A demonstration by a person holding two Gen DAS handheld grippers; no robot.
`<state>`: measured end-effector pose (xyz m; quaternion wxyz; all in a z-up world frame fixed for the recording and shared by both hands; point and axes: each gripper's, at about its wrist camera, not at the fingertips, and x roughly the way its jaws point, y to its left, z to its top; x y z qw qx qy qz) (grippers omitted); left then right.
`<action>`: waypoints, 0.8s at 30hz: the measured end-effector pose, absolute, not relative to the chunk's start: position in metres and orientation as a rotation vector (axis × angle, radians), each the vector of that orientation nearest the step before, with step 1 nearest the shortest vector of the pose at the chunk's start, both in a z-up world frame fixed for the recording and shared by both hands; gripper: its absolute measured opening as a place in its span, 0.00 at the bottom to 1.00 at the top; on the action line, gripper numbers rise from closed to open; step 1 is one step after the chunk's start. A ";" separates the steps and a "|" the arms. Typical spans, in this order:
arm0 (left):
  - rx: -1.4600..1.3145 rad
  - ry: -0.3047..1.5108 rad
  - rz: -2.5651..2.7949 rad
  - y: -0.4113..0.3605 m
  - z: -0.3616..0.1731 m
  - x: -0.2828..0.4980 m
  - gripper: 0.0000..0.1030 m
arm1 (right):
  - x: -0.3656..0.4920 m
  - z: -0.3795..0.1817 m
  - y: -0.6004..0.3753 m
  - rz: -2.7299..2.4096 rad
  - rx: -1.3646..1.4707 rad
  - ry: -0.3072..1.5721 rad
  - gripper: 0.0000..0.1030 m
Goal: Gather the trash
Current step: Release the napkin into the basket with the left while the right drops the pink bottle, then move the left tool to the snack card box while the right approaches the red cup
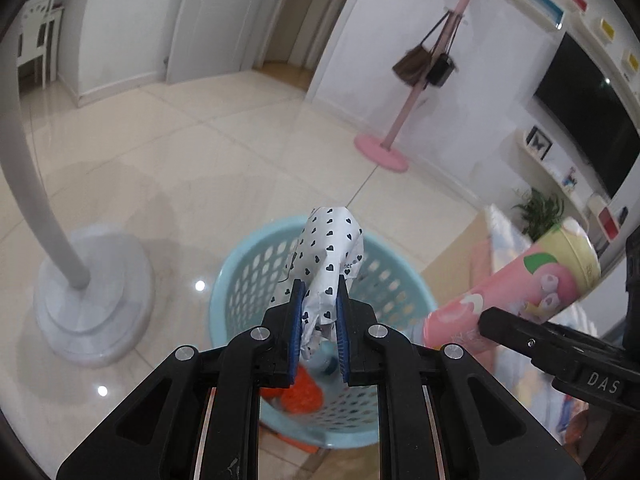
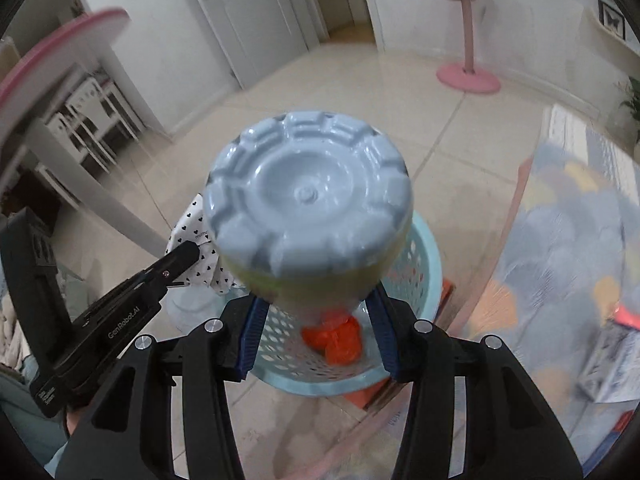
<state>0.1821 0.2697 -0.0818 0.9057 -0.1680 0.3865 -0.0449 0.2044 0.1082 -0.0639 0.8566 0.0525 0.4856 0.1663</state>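
Observation:
My left gripper (image 1: 320, 284) is shut on a crumpled white wrapper (image 1: 332, 252) printed with dark hearts, held above a light blue perforated basket (image 1: 248, 264). Orange trash (image 1: 302, 396) lies at the basket's bottom. My right gripper (image 2: 318, 298) is shut on a pink and yellow bottle (image 2: 308, 196), whose grey-blue base faces the camera over the basket (image 2: 424, 264) and the orange trash (image 2: 336, 340). The left wrist view shows the bottle (image 1: 520, 280) at the right, tilted beside the basket. In the right wrist view the wrapper (image 2: 192, 232) hangs just left of the bottle.
A white stand with a round base (image 1: 92, 300) rises from the tiled floor left of the basket. A pink coat rack (image 1: 382, 152) with bags stands further back. A table with a patterned cloth (image 2: 580, 220) borders the basket's right side. A television (image 1: 588, 112) hangs on the right wall.

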 end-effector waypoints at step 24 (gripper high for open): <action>-0.394 0.771 -0.160 0.255 -0.066 0.161 0.57 | 0.177 -0.055 0.073 0.337 0.138 0.993 0.50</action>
